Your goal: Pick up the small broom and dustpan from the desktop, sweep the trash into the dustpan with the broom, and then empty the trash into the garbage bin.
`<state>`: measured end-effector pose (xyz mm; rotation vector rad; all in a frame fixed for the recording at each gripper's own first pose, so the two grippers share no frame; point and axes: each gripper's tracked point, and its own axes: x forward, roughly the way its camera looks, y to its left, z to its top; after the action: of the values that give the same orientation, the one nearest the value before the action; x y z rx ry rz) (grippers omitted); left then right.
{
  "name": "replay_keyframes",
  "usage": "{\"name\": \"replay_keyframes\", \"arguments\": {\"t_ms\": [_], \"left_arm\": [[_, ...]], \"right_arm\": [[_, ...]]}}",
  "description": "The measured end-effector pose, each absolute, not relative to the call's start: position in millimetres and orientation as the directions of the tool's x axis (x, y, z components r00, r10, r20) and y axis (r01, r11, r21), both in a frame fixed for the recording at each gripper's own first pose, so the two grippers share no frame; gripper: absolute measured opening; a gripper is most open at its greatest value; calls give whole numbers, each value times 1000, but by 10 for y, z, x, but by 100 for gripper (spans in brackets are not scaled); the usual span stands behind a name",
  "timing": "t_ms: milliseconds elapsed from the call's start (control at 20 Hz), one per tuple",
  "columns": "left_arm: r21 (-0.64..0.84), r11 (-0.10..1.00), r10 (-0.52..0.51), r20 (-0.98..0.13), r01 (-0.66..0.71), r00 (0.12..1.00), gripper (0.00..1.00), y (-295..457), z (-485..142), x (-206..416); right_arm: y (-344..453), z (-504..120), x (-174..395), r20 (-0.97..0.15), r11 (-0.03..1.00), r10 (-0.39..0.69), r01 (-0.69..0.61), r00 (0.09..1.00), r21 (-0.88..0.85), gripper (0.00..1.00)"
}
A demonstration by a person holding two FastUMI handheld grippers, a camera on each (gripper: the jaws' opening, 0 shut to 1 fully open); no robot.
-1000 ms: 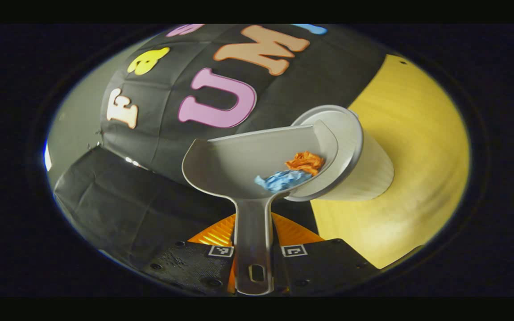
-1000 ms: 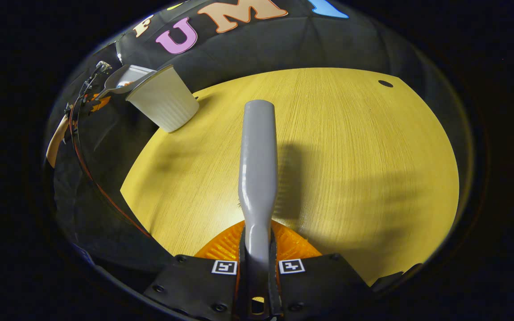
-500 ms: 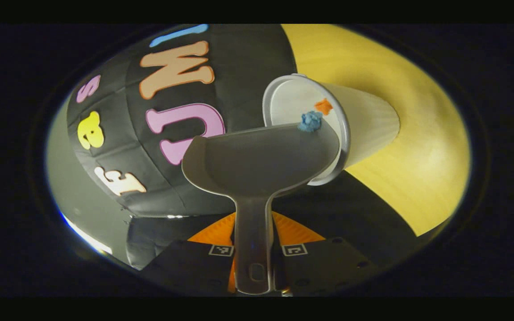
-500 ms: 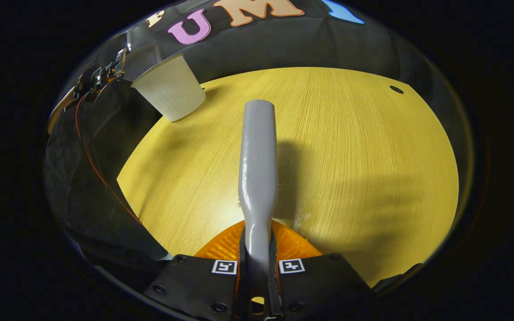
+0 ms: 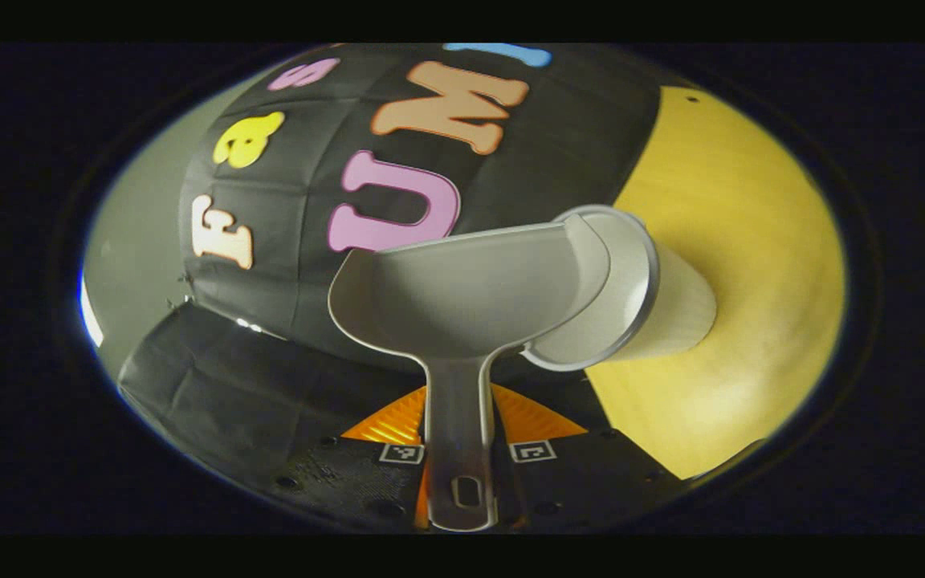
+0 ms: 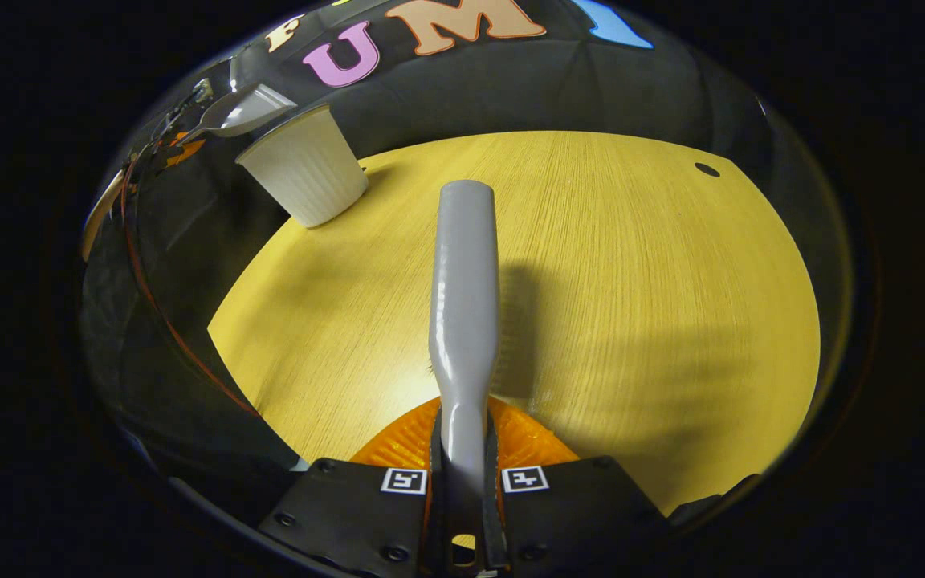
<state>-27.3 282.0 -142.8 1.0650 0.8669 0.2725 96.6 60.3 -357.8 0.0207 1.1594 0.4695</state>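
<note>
The left gripper (image 5: 458, 449) grips the empty dustpan (image 5: 470, 297) over the bin (image 5: 647, 297) at the table's (image 6: 631, 265) far left, the right gripper (image 6: 462, 482) grips the broom (image 6: 464, 273), and a bump from the pan could tip the bin.

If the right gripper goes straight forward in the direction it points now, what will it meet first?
Probably the wooden desktop. The right gripper holds the broom by its handle, pointing forward and slightly down over bare wood. The garbage bin stands far to the side, out of that line. Depth is hard to judge.
</note>
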Motion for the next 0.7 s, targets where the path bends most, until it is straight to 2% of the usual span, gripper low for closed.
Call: {"name": "replay_keyframes", "arguments": {"t_ms": [50, 150, 200, 250, 400, 450, 550, 700], "left_arm": [[826, 544, 562, -489, 147, 668, 27, 2699, -1389, -317], [748, 659, 502, -508, 71, 700, 24, 2459, -1443, -309], [704, 709, 470, -514, 40, 717, 28, 2323, -1495, -285], [657, 753, 441, -523, 16, 730, 24, 2146, -1515, -301], [480, 876, 328, -529, -43, 783, 24, 1487, -1799, -297], [430, 902, 297, -530, -51, 794, 20, 1257, -1886, -373], [384, 922, 262, -525, -49, 810, 24, 892, -2019, -527], [298, 952, 236, -569, -70, 788, 20, 524, -2422, -804]], "right_arm": [[609, -3531, 1009, -869, 905, 369, -340, 329, 255, 20], [612, -3434, 1075, -855, 909, 376, -322, 357, 265, 20], [589, -3383, 1130, -846, 914, 371, -310, 383, 261, 19], [562, -3344, 1189, -838, 920, 362, -298, 407, 253, 20], [513, -3179, 1372, -808, 943, 325, -237, 492, 235, 20], [501, -3132, 1423, -796, 949, 310, -215, 520, 230, 20], [472, -3054, 1454, -778, 962, 272, -179, 567, 205, 19], [465, -3077, 1426, -783, 979, 203, -152, 589, 140, 19]]}}
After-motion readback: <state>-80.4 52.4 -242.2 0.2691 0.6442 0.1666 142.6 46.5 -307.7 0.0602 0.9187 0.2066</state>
